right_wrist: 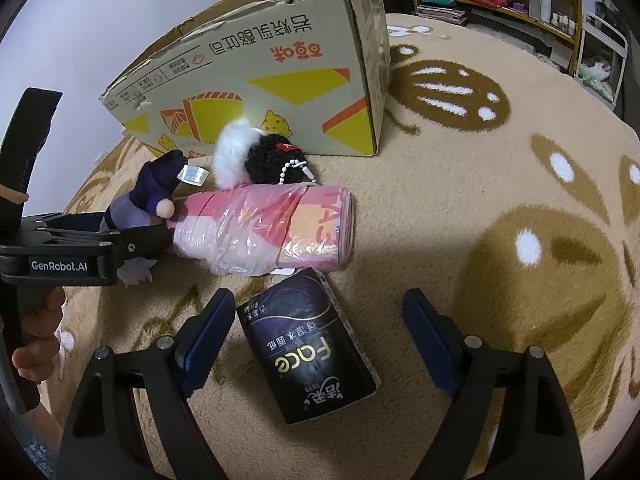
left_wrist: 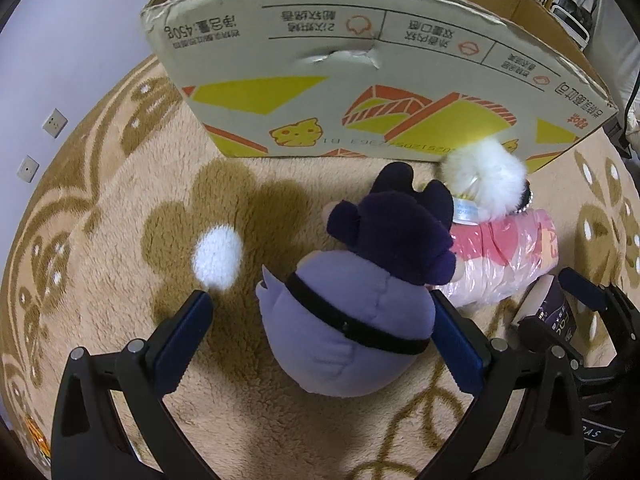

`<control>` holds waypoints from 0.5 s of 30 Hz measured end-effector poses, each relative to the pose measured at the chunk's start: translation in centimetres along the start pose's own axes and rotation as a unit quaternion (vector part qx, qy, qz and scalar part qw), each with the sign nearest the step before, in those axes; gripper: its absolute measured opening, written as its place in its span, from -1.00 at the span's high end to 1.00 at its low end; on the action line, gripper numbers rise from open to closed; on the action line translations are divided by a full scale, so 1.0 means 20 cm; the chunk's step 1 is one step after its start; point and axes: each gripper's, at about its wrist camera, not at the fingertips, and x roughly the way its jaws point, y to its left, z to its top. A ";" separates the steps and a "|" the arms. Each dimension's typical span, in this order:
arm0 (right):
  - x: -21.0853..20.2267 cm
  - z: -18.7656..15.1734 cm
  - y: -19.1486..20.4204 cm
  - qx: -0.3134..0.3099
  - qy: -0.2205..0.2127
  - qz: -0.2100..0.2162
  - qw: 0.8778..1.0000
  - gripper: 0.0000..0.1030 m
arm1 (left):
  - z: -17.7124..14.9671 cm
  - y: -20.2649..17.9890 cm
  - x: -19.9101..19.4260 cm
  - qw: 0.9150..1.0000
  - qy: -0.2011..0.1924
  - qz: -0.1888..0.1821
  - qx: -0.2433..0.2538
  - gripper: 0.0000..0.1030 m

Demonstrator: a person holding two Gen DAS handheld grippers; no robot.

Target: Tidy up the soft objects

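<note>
on rug [left_wrist: 120,264]: left gripper [left_wrist: 324,320] spread around purple plush [left_wrist: 344,320]; right gripper [right_wrist: 316,340] spread over tissue pack [right_wrist: 308,344], not touching; box [right_wrist: 256,80] behind.

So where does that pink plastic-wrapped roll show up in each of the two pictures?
Left wrist view: the pink roll lies right of centre, behind the purple plush toy, under the white fluffy toy.
Right wrist view: it lies left of centre, beyond the dark tissue pack between the open right gripper.
Shared landmark: the cardboard box standing behind it.
</note>
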 end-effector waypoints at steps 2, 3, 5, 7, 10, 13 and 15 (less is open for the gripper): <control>0.00 0.00 0.00 -0.001 -0.001 -0.002 1.000 -0.74 | 0.00 0.00 -0.01 1.000 0.000 0.002 0.003 -1.00; 0.00 0.00 0.00 -0.003 -0.001 -0.003 1.000 -0.74 | -0.01 0.00 -0.01 1.000 0.001 0.002 0.003 -1.00; -0.01 0.00 0.00 -0.007 -0.002 -0.008 1.000 -0.74 | 0.00 0.00 -0.01 1.000 0.002 0.002 0.002 -1.00; -0.01 -0.01 0.02 -0.012 -0.002 -0.012 1.000 -0.74 | 0.00 0.00 -0.01 1.000 0.001 0.003 0.003 -1.00; -0.01 -0.01 0.05 -0.018 -0.003 -0.016 1.000 -0.74 | 0.00 -0.02 0.00 1.000 0.001 0.007 0.005 -1.00; -0.01 -0.01 0.06 -0.024 -0.002 -0.019 1.000 -0.74 | 0.00 -0.03 0.00 1.000 0.001 0.007 0.004 -1.00; -0.01 -0.01 0.06 -0.027 0.000 -0.024 0.999 -0.74 | 0.00 -0.04 0.00 1.000 -0.005 0.011 0.008 -1.00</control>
